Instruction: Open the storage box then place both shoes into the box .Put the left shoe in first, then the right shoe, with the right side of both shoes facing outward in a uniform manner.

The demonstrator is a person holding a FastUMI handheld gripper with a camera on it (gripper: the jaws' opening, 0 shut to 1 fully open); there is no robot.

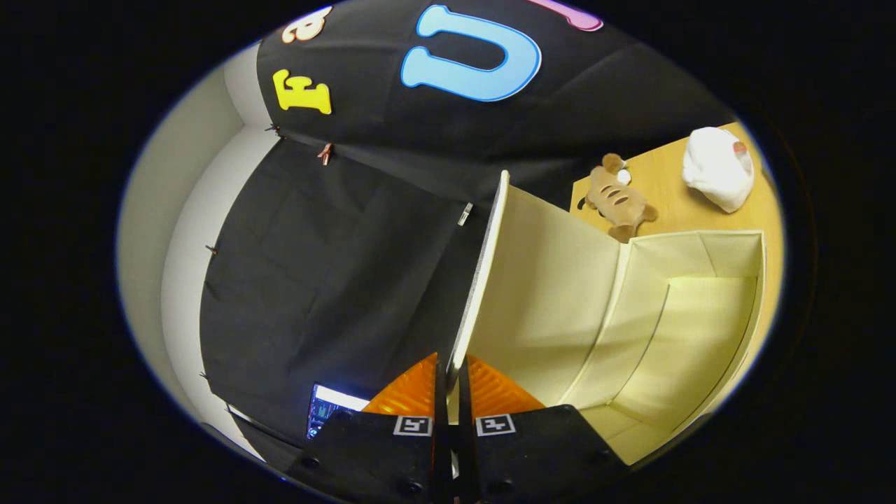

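Your gripper point(453, 392) is clamped on the free edge of the storage box's lid point(542, 280), one finger pressing on each face of the panel. The lid is a stiff, flat, cream-coloured flap with a thin pale rim. You see it nearly edge-on: its long edge runs straight away from the fingers, and its broad inner face is turned toward the box's opening.

The storage box point(700, 308) is cream fabric inside, with straight walls and soft fold lines at the corners. It stands open, its hollow interior in full view just beyond and beside the fingers. The lid joins it along one side and is swung up clear of the opening.

The box rests on a light wooden counter point(668, 185). Beyond it on the counter lies a small brown plush toy point(619, 199) with dark stripes, and farther off a white bundle point(717, 168).
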